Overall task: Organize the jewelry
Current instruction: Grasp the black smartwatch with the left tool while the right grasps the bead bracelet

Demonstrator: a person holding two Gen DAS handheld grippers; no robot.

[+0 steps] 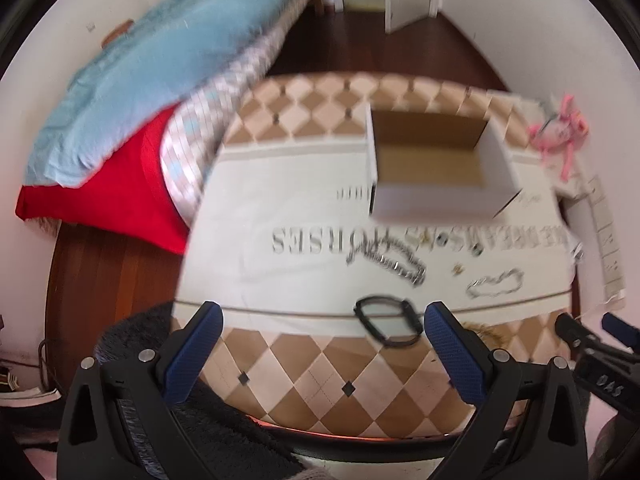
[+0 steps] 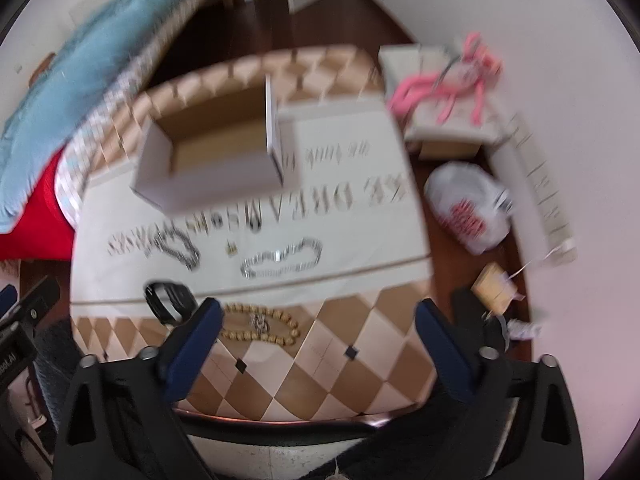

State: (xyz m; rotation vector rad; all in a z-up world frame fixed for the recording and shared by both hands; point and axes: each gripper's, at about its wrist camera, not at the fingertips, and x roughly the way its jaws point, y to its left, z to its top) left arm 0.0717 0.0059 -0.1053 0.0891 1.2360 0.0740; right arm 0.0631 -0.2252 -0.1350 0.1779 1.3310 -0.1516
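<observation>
An open white cardboard box stands on a white printed cloth over a checkered table. Jewelry lies in front of it: a dark silver chain, a lighter silver chain, small earrings, a black bangle and a gold bead bracelet. My left gripper is open and empty above the table's near edge, next to the bangle. My right gripper is open and empty, just right of the bead bracelet.
A bed with a blue blanket and red sheet lies to the left. A pink toy sits on a small white stand at the right, with a white plastic bag on the dark wood floor. Both views are blurred.
</observation>
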